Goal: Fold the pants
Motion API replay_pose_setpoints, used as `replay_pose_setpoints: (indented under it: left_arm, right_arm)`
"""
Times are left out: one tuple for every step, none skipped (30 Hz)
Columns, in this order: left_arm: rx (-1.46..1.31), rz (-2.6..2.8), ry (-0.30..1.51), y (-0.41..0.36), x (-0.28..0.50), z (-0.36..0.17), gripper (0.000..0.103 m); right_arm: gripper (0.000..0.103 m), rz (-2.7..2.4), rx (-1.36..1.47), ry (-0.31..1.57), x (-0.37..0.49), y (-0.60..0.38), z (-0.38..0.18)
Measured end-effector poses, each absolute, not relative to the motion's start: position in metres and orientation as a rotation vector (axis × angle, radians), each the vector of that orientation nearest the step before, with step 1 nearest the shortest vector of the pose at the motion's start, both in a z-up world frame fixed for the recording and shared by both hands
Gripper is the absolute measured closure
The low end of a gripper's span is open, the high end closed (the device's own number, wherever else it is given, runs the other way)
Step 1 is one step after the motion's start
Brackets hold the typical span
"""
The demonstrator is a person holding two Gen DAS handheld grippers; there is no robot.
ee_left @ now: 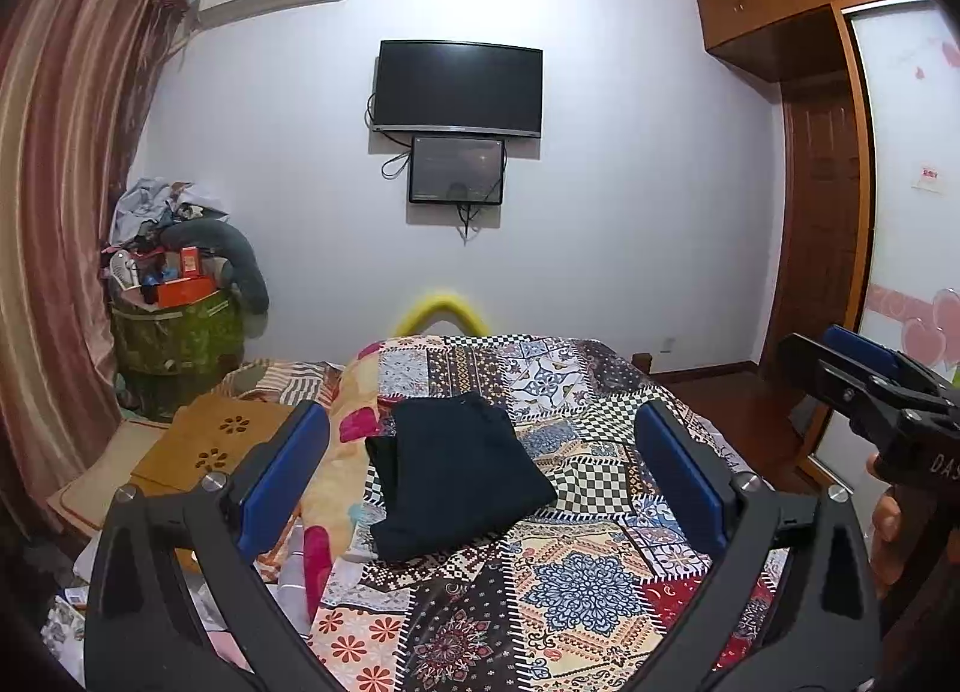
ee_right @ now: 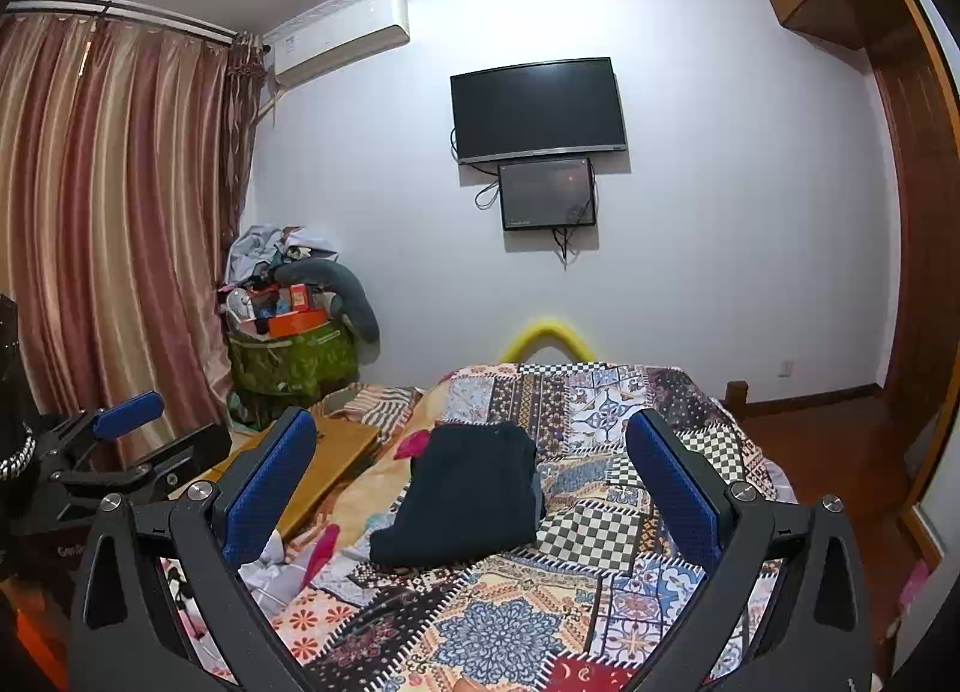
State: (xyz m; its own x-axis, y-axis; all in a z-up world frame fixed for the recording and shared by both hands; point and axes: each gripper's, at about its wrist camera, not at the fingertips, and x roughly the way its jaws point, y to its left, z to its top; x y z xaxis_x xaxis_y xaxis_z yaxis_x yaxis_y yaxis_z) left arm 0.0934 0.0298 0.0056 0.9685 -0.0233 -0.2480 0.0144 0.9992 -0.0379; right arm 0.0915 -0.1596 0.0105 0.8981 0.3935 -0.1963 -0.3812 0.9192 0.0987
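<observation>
Green fabric bin (ee_right: 294,362): heaped with boxes, clothes.
Folded dark pants (ee_left: 456,476): on patchwork bedspread (ee_left: 600,584).
Left gripper (ee_left: 480,476): jaws spread, empty.
Right gripper (ee_right: 474,488): jaws spread, empty.

Bedding: patchwork quilt (ee_left: 576,566) covered the bed.
Wall: television (ee_left: 457,88) was mounted above a smaller screen (ee_left: 456,169).
Corner: green hamper (ee_right: 294,362) stood overfilled beside striped curtains (ee_right: 114,224).
Upper wall: air conditioner (ee_right: 342,41).

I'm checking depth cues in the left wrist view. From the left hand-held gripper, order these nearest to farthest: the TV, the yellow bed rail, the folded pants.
From the left hand-held gripper:
1. Folded pants, on the quilt between the open fingers.
2. Yellow bed rail, at the bed's far end.
3. TV, on the far wall, above a smaller screen.
</observation>
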Motion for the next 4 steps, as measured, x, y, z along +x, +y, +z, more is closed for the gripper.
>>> replay_pose_setpoints:
  left_arm:
    - [-0.036,-0.02,0.251,0.0293,0.0933,0.0054,0.0]
    - [-0.035,-0.021,0.252,0.0292,0.0931,0.0056,0.0]
    - [-0.034,-0.021,0.251,0.0292,0.0927,0.0057,0.0]
    - [-0.032,-0.02,0.251,0.029,0.0923,0.0056,0.0]
  right_arm:
    - [0.0,0.402,0.058,0.215,0.0914,-0.1597,0.0109]
    - [0.0,0.402,0.058,0.214,0.0915,-0.1598,0.0105]
    - [0.0,0.403,0.059,0.215,0.0917,-0.1598,0.0109]
    - [0.0,0.403,0.059,0.216,0.0916,-0.1599,0.0103]
